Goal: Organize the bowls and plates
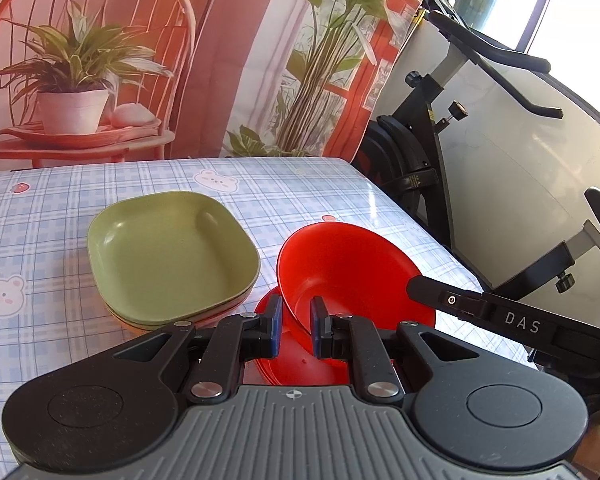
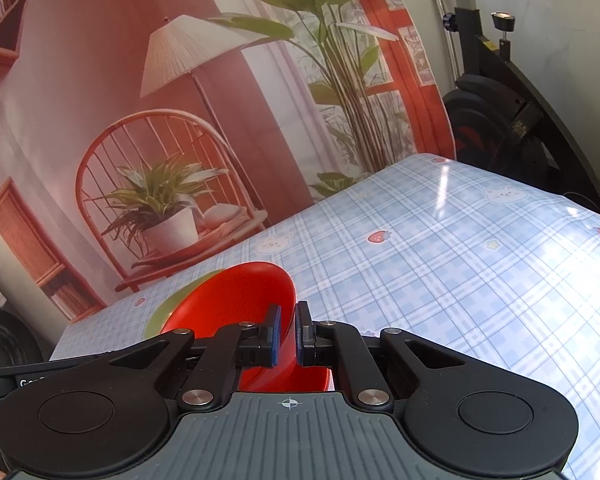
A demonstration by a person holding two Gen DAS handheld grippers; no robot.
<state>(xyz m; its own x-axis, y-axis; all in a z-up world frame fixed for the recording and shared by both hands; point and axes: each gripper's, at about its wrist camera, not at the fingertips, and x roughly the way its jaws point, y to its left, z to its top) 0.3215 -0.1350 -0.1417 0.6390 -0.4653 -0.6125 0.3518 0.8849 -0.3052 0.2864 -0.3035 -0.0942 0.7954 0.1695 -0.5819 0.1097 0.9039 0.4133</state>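
Both the left claw (image 1: 296, 330) and right claw (image 2: 287, 334) pinch the tilted round red plastic bowl's (image 1: 340, 272) rim, low centre of frame.

Strong daylight enters from a blown-out window (image 1: 580, 4) up and right of the left gripper (image 1: 296, 326). White glare streaks the glossy counter (image 2: 440, 184) ahead of the right gripper (image 2: 287, 336). Fisheye bending curves the edges; corners darken. A green plate (image 2: 180, 300) smears with blur.
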